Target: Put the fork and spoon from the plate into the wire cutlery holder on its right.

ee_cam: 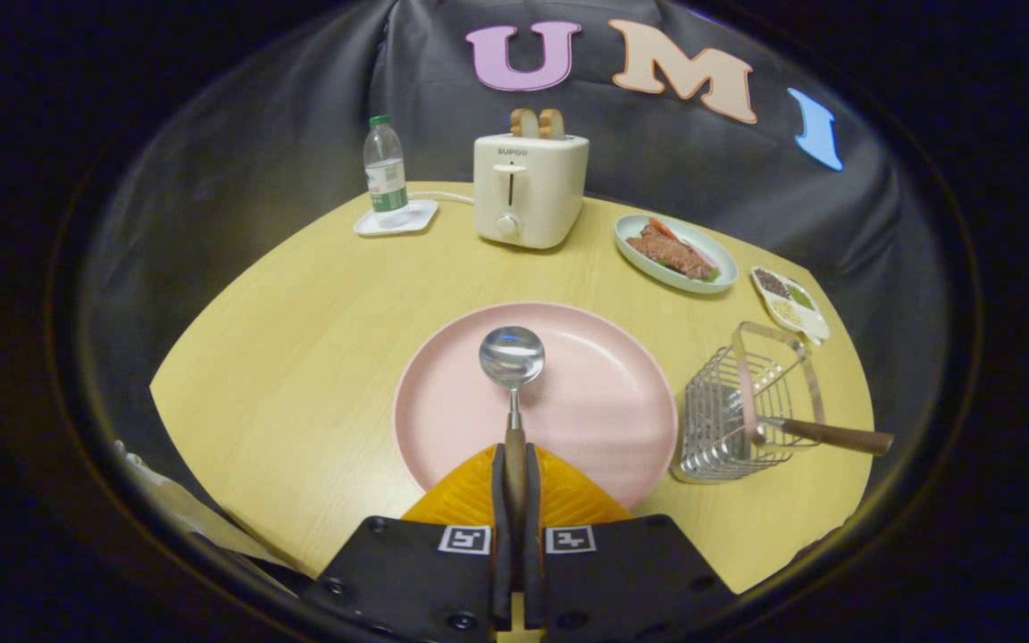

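Wooden bench [300, 339], task looking about half done.
Tongs [515, 464] are clamping the spoon [512, 357] handle over the pink plate [604, 393]; the fork [827, 435] is already lying in the wire holder [733, 420] near the bench's right edge.

Handheld gripper [515, 464], seen from behind its two fingers

A black body with visible screw heads carries two square black-and-white marker tags [464, 538], one at the base of each narrow finger.

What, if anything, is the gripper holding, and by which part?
The gripper is shut on the spoon, both fingers pressed on its wooden handle near the end, with the bowl over the pink plate ahead.
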A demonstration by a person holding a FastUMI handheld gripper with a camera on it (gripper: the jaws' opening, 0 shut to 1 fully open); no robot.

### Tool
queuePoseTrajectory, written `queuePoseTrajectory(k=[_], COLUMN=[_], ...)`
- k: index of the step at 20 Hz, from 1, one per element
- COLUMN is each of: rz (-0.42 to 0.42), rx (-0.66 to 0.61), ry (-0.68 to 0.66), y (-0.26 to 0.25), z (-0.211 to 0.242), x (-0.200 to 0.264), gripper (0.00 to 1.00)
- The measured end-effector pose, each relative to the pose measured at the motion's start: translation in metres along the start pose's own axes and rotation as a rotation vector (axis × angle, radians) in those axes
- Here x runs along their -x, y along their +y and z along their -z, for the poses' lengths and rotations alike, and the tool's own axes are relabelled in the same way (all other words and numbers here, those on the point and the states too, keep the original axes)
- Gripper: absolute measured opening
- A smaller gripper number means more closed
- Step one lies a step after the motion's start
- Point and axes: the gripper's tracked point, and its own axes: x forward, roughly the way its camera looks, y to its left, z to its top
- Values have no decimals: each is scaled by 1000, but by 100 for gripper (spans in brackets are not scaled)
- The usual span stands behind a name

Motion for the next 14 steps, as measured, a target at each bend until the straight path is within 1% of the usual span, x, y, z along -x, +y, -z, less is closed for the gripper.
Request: queuePoseTrajectory(k=[7, 14], rz=[14, -12], rx=[-41, -33], ry=[3, 0], y=[-32, -52], z=[-26, -49], x=[20, 40], gripper=[8, 8])
